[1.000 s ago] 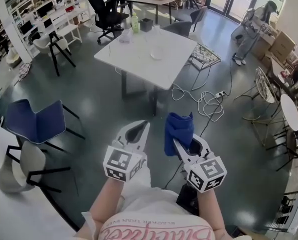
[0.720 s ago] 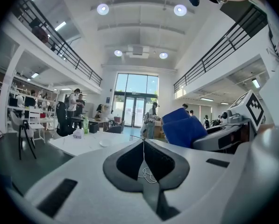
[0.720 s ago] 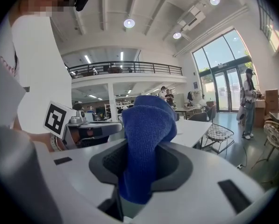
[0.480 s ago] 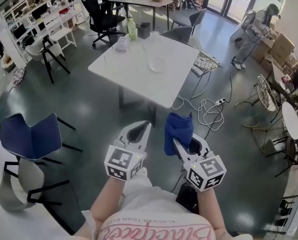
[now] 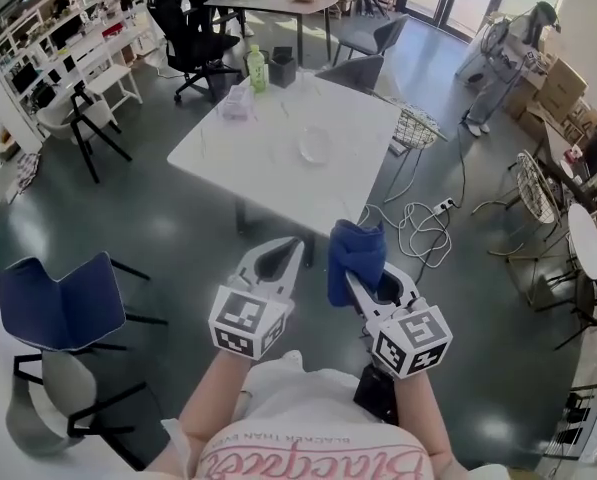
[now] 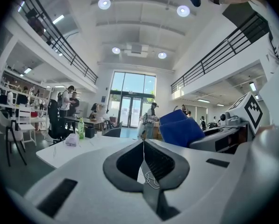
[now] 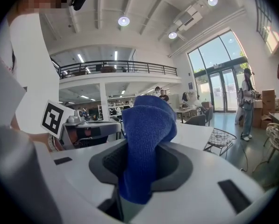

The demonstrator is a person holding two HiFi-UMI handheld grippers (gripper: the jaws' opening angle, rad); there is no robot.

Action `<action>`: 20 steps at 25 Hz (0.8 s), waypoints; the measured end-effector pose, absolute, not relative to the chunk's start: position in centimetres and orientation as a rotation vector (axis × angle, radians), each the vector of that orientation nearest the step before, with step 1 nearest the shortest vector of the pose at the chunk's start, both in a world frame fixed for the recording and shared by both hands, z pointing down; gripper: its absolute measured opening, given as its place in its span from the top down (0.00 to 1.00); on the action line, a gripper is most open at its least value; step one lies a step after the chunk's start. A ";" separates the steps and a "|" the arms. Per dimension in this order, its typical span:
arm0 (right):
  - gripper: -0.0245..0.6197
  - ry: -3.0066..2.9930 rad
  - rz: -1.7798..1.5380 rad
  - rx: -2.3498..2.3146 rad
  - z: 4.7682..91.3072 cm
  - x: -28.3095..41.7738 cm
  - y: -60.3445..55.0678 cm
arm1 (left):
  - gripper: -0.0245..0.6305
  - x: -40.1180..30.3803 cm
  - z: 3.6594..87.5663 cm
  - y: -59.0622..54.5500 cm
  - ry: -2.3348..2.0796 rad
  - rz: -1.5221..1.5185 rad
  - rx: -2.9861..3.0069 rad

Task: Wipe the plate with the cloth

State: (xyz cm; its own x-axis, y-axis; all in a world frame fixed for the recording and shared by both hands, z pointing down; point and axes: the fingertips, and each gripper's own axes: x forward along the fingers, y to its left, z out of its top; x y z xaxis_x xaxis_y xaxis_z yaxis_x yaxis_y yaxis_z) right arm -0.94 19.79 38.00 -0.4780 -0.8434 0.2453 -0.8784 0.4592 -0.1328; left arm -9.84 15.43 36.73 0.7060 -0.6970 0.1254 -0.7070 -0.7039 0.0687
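Blue cloth (image 5: 356, 256) stays clamped in the closed fingers of my right gripper (image 5: 354, 278), my left gripper (image 5: 296, 248) is shut and empty, and the counter (image 5: 233, 156) carrying the plate (image 5: 315, 145) now sits nearer than before but well apart from both grippers, so wiping has not begun.

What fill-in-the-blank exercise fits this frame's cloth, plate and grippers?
1. The right gripper is shut on a ____ cloth.
2. The left gripper has ____ jaws, with nothing between them.
3. The plate lies on the ____ table.
Missing words: blue; shut; white.
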 end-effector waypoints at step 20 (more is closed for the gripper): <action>0.77 -2.551 0.434 1.519 39.9 2.3 8.5 | 0.96 -8.6 39.2 4.0 -1.205 0.128 2.703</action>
State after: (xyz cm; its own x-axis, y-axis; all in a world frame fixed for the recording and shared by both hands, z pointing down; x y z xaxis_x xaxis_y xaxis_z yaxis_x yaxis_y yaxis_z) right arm 2.28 8.46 39.90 -0.4799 -0.8361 0.2656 -0.8769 0.4481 -0.1737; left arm -8.56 4.04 39.24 0.6683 -0.7286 0.1504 -0.7439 -0.6559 0.1279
